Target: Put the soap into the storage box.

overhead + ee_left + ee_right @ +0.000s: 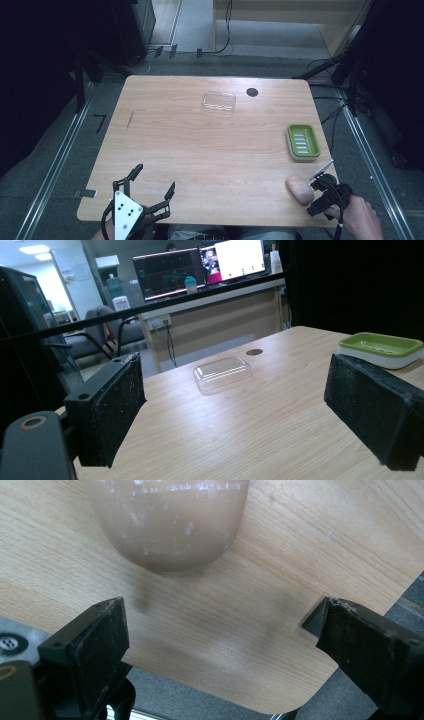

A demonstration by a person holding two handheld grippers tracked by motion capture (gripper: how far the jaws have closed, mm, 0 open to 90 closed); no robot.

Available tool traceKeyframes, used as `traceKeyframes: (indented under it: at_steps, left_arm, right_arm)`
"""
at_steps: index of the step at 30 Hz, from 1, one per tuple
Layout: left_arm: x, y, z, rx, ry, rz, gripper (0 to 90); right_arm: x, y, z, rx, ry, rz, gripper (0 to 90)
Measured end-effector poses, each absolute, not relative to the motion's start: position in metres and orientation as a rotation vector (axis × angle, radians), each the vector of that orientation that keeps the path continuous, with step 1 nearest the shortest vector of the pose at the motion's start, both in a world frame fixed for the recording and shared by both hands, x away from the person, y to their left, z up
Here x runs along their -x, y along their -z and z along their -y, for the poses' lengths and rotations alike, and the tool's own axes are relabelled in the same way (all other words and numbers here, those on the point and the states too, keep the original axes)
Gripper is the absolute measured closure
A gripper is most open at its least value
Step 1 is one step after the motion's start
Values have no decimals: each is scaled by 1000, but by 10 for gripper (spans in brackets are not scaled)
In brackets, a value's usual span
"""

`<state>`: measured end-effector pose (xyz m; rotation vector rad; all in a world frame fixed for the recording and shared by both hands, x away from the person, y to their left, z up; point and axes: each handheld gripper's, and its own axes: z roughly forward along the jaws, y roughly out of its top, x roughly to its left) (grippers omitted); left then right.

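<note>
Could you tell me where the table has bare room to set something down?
The widest free patch is the table's middle and left, between the clear lid and the left gripper. It's crowded at right: green soap dish, soap bar, right gripper.

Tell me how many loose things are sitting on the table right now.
3. A clear lid lies at the far middle, a green soap dish at the right edge, and a tan soap bar at the near right corner, beside the right tool.
</note>
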<state>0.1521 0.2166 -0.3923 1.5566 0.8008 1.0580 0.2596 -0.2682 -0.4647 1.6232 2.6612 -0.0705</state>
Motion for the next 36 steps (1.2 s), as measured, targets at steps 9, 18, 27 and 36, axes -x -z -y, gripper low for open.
traceKeyframes:
  at_steps: [9,18,27,36]
  left_arm:
    - [-153,392,-215,-1559,-1052,-784,99]
    - [-158,393,-211,-1568,-1041,-777,99]
    - [-161,393,-209,-1569,-1027,-767,99]
    - [-166,393,-204,-1582,-1012,-741,99]
  right_arm:
    - [-255,465,269,-1641,116,-2689,70]
    - [-255,459,263,-1613,96,-2692,65]
    - [-259,456,251,-1596,58,-2700,59]
    - [-269,455,238,-1566,42,-2717,59]
